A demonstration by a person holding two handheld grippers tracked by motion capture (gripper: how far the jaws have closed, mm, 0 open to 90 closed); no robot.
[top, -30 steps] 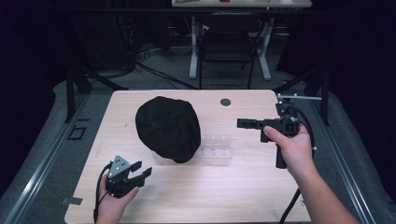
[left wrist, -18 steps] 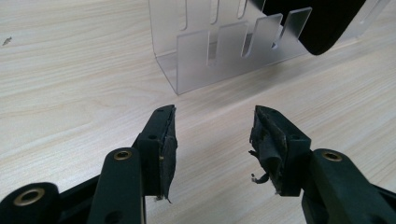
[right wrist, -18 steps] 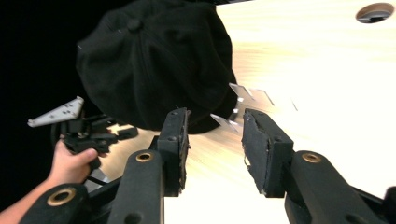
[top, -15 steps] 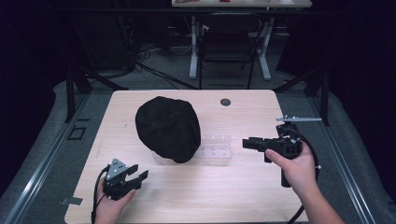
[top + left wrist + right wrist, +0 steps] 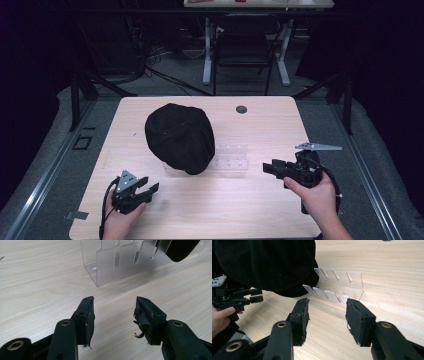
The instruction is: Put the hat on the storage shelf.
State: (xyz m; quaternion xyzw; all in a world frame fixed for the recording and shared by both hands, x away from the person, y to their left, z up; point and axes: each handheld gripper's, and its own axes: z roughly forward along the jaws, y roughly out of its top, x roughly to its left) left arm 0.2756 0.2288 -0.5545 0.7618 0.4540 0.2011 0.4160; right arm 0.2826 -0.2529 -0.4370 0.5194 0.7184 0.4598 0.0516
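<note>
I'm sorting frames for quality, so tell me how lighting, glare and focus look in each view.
High view: the table is evenly lit, the room around it dark, and the black cap shows hardly any detail. Left gripper view: sharp, with a bright glint on the clear rack. Right gripper view: the rack is clear and sharp, the cap a dark mass, the near fingers slightly soft.

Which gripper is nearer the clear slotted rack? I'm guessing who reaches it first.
The right gripper, just off the clear slotted rack's right end; the left gripper sits farther off, near the table's front edge.
</note>
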